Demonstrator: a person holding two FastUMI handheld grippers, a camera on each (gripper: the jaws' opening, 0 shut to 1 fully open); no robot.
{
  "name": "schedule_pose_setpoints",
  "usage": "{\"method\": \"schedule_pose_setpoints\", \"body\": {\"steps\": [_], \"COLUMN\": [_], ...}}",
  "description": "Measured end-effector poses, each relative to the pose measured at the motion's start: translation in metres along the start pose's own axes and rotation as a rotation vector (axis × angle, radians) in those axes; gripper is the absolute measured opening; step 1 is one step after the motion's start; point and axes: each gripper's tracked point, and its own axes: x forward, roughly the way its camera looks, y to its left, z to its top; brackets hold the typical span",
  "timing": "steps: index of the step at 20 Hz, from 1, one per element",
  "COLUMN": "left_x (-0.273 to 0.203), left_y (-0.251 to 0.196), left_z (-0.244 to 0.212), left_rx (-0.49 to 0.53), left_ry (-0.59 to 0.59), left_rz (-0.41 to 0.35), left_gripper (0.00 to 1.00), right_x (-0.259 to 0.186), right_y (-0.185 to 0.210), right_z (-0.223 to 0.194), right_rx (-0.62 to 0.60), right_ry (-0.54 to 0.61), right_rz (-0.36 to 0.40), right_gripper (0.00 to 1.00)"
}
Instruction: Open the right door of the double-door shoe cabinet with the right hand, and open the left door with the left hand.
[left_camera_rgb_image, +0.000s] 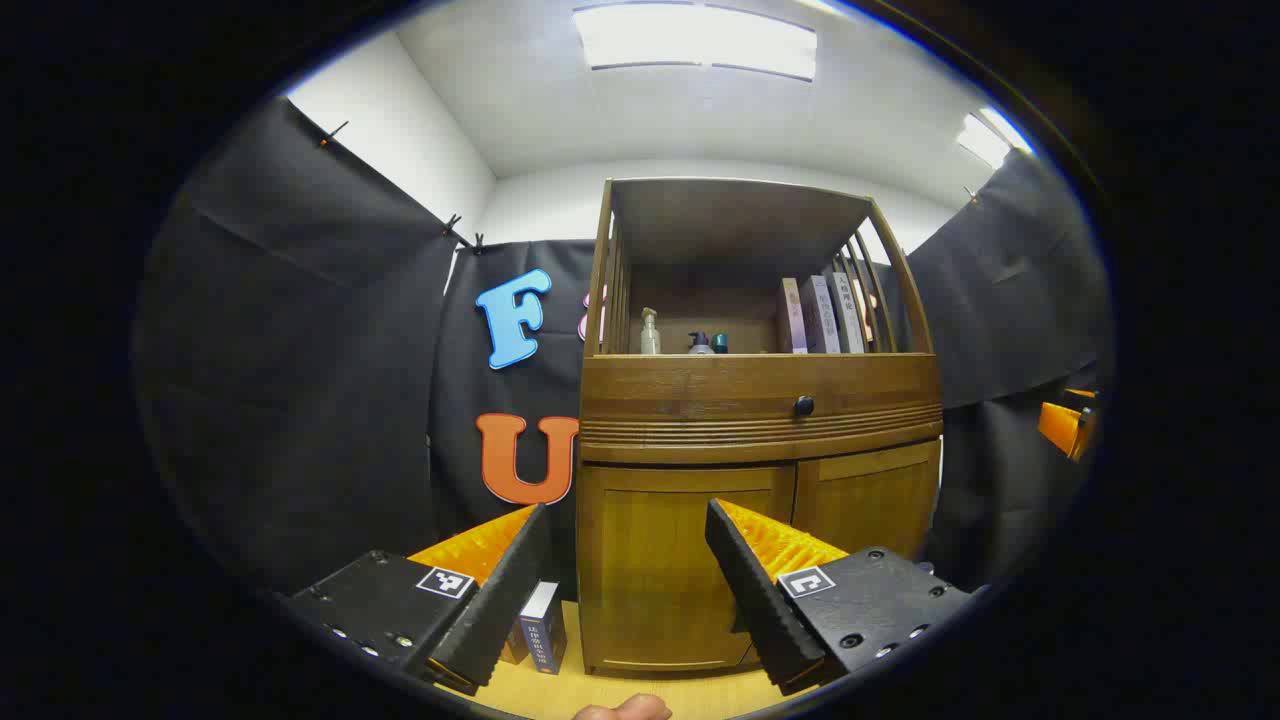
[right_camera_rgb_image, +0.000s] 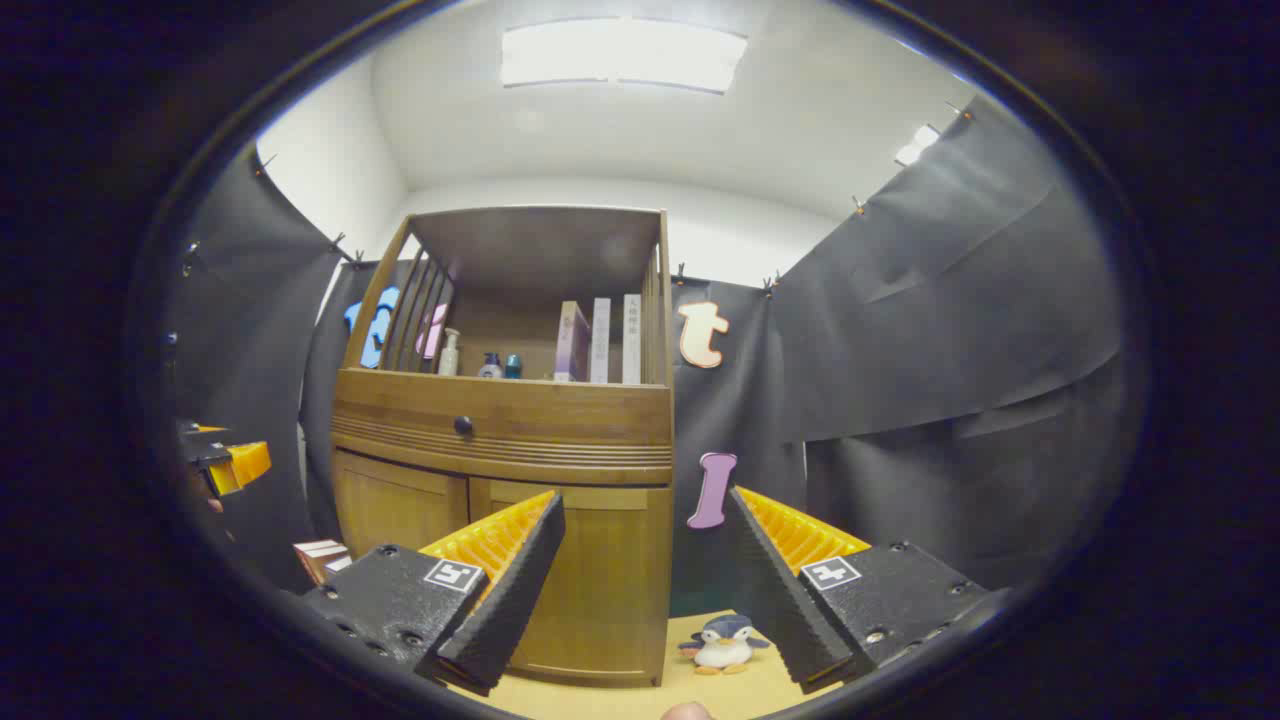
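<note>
The left gripper gapes wide before the plain brown wooden left door; the right gripper stands equally wide near the right door. Both doors of the double-door shoe cabinet are closed, apart from the fingers. They look stiff, hinged, knobless; the meeting edges probably offer purchase. The upper open shelf holds small bottles and upright books.

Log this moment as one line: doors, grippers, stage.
stage: approach | left door: closed | right door: closed | left gripper: open, holds nothing | right gripper: open, holds nothing
</note>
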Motion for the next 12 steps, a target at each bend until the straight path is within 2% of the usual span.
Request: {"method": "schedule_pose_setpoints", "body": {"steps": [3,6,7,8,9,10,11,12], "left_x": [-0.007,-0.006,-0.004,-0.001,0.002,0.005,0.009,0.011], "left_y": [-0.01,-0.026,-0.024,-0.025,-0.028,-0.029,-0.029,-0.027], "left_z": [0.002,-0.001,0.0,0.003,0.003,0.004,0.004,0.004], "left_rx": [-0.018,0.002,0.022,0.033,0.036,0.034,0.032,0.03], "left_ry": [-0.003,0.012,0.007,0.004,0.002,-0.002,-0.003,-0.007], "left_rz": [0.041,0.004,0.001,-0.008,-0.025,-0.041,-0.052,-0.059], "left_gripper": [1.0,1.0,0.95,1.0,1.0,0.95,0.95,1.0], "right_x": [0.0,0.003,0.004,0.004,0.005,0.006,0.008,0.009], "right_y": [-0.012,-0.022,-0.022,-0.021,-0.017,-0.015,-0.012,-0.006], "right_z": [-0.007,-0.006,-0.005,-0.004,-0.002,-0.001,-0.001,-0.002], "right_rx": [0.021,0.035,0.042,0.051,0.058,0.059,0.05,0.038], "right_ry": [0.028,0.03,0.03,0.029,0.022,0.018,0.015,0.012], "right_rz": [0.025,0.0,-0.004,-0.009,-0.009,-0.018,-0.021,-0.022], "right_gripper": [1.0,1.0,0.99,1.0,1.0,1.0,1.0,0.99]}}
